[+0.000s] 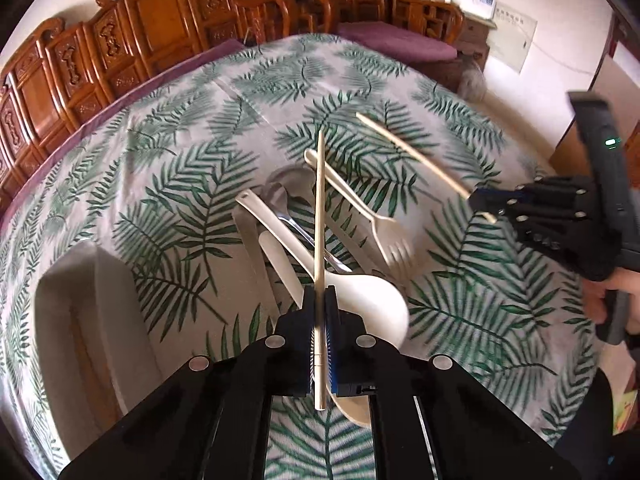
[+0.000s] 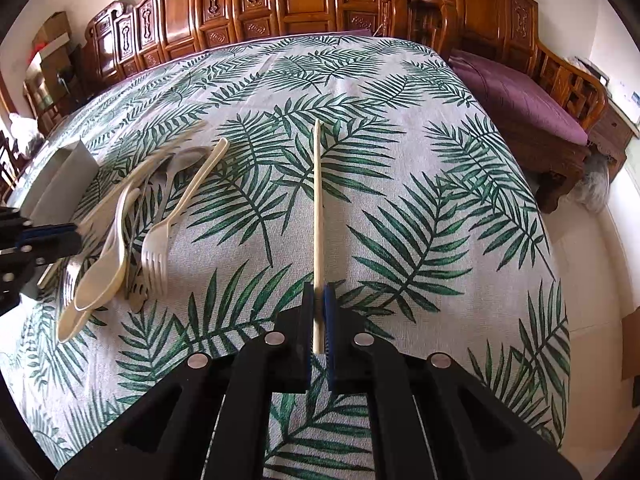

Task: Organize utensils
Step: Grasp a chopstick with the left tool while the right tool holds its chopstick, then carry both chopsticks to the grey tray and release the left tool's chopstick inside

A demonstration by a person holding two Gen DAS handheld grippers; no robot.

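Observation:
My left gripper (image 1: 319, 300) is shut on a wooden chopstick (image 1: 319, 216) and holds it above a pile of utensils. The pile holds a cream spoon (image 1: 360, 300), a cream fork (image 1: 380, 232), a cream knife (image 1: 280, 268) and a metal utensil (image 1: 288, 208). My right gripper (image 2: 319, 300) is shut on a second chopstick (image 2: 317, 200) above the leaf-print tablecloth (image 2: 400, 200). It shows at the right of the left wrist view (image 1: 480, 204). The pile lies at the left of the right wrist view (image 2: 120, 248).
A white open box (image 1: 80, 312) stands left of the pile, also in the right wrist view (image 2: 60, 176). Carved wooden chairs (image 2: 300, 0) and a bench with a purple cushion (image 2: 520, 96) line the far side. The table edge drops at the right.

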